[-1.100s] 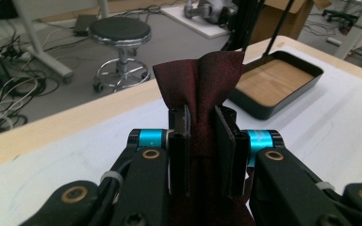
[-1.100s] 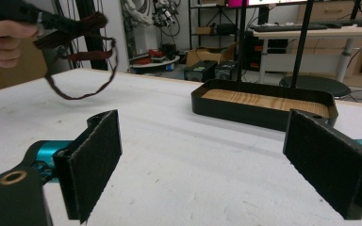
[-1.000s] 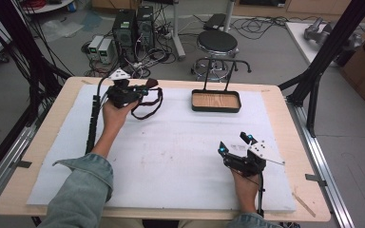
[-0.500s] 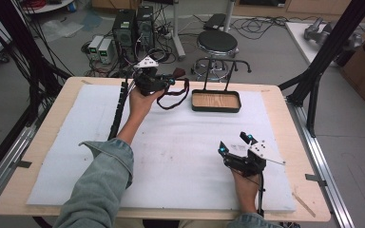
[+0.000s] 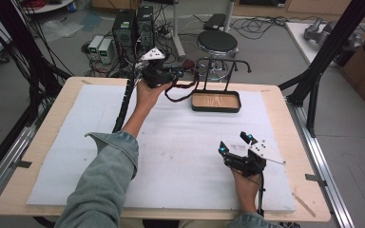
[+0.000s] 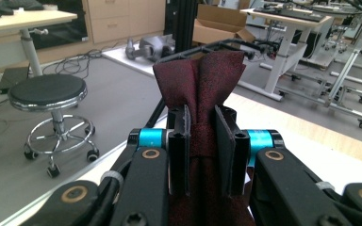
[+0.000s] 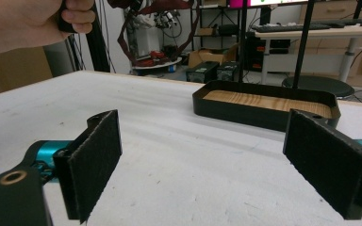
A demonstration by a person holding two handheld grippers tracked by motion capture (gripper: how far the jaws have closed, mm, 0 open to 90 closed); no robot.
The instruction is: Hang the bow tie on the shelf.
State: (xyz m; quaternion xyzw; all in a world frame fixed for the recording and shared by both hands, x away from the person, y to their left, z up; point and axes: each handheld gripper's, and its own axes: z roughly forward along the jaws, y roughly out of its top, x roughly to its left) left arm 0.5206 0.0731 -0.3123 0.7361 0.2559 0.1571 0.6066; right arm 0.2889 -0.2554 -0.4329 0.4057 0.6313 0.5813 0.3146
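Left tongs [image 5: 183, 75] clamped on a dark red necktie [image 6: 202, 89], held up over the bench's far edge, just beside the black rack [image 5: 221, 66] standing in the wood-lined tray [image 5: 216, 108]. Right tongs [image 5: 236, 145] wide apart, empty, near the bench's near right corner. Tie picked up; hanging it on the rack probably remains.

The tie [image 6: 200, 94] is dark red with a fine speckled weave, folded double and pinched between two black pads. In the high view the tie [image 5: 178, 90] hangs in a loose loop above the table's far edge, just left of the tray [image 5: 216, 101] and rack.
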